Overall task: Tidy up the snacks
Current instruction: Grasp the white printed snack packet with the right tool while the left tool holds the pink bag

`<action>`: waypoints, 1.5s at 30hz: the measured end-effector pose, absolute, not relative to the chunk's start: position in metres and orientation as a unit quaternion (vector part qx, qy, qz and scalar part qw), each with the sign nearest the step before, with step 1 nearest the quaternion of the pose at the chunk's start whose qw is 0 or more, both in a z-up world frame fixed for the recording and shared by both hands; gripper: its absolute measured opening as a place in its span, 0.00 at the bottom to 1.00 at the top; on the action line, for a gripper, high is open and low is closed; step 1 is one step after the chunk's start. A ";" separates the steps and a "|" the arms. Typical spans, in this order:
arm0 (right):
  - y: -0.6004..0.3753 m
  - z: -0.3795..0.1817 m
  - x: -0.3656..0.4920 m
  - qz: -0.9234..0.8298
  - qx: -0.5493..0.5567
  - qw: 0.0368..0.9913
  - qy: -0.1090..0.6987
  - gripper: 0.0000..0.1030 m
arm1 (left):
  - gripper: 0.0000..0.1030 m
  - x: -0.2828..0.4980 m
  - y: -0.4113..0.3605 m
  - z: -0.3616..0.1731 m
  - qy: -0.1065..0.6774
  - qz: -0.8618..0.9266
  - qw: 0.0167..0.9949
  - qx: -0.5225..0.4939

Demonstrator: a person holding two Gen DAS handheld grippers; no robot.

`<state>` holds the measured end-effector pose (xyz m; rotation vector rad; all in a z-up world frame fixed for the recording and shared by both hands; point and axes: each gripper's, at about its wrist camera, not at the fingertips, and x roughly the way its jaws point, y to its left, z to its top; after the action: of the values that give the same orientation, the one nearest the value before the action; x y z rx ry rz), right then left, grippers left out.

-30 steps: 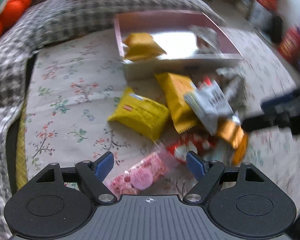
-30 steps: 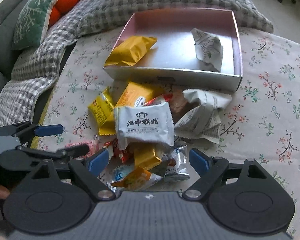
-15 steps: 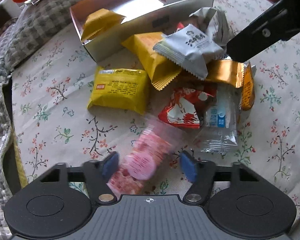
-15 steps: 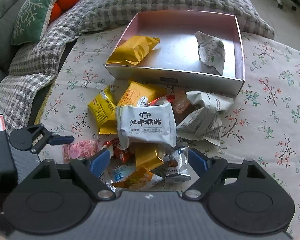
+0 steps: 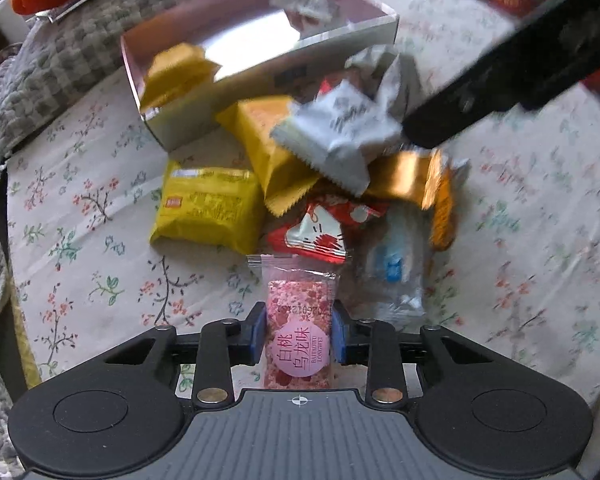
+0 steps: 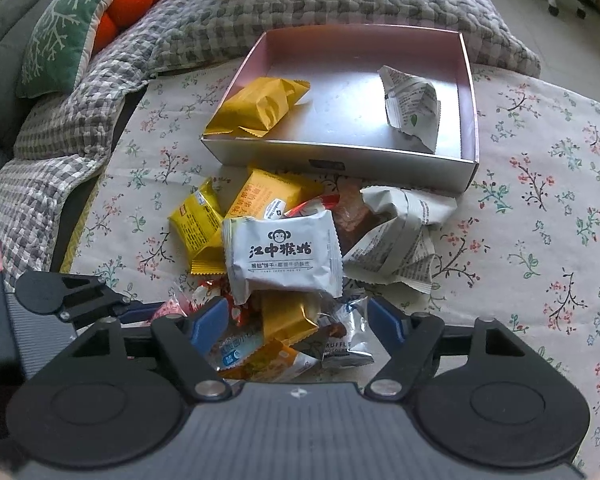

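left tool (image 5: pixel 299 334) shut tight on the pink snack pack (image 5: pixel 298 332), blue pads pressing on both its sides, after closing just now. pack standing up between the pads, right at the near edge of the snack pile. right tool (image 6: pixel 296 318) open over the pile, closing a little just now, blue pads apart and not pressing anything, a gold pack (image 6: pixel 288 316) and a clear truffle pack (image 6: pixel 342 344) low between them. white monkey pack (image 6: pixel 282 254) on top of the pile, yellow pack (image 6: pixel 198 226) to its left, crumpled newspaper-print wrapper (image 6: pixel 400 236) to its right, red pack (image 5: pixel 324 228) just past the pink one. pink box (image 6: pixel 470 92) behind the pile, holding an orange-yellow pack (image 6: pixel 260 106) on the left and a paper-print pack (image 6: pixel 412 108) on the right. all lying on a flowery cloth (image 6: pixel 540 208), checked blanket (image 6: pixel 300 4) behind.
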<state>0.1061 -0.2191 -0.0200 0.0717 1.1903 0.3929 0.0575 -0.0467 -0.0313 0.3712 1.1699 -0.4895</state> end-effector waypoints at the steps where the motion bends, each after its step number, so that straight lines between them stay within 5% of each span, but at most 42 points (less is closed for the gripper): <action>1: -0.220 -0.020 0.106 0.185 0.035 0.809 0.557 0.67 | 0.28 0.058 -0.045 -0.027 0.540 -0.229 0.794 0.162; 17: -0.223 -0.019 0.108 0.175 0.042 0.817 0.548 0.61 | 0.28 0.056 -0.036 0.034 0.467 -0.239 0.849 0.065; 45: -0.222 -0.019 0.109 0.176 0.048 0.820 0.542 0.61 | 0.28 0.072 -0.001 0.052 0.435 -0.140 0.889 -0.036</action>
<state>0.1094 -0.2216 -0.0186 0.1030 1.1541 0.3737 0.0720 -0.0006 0.0519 -0.0752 0.9031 -0.2918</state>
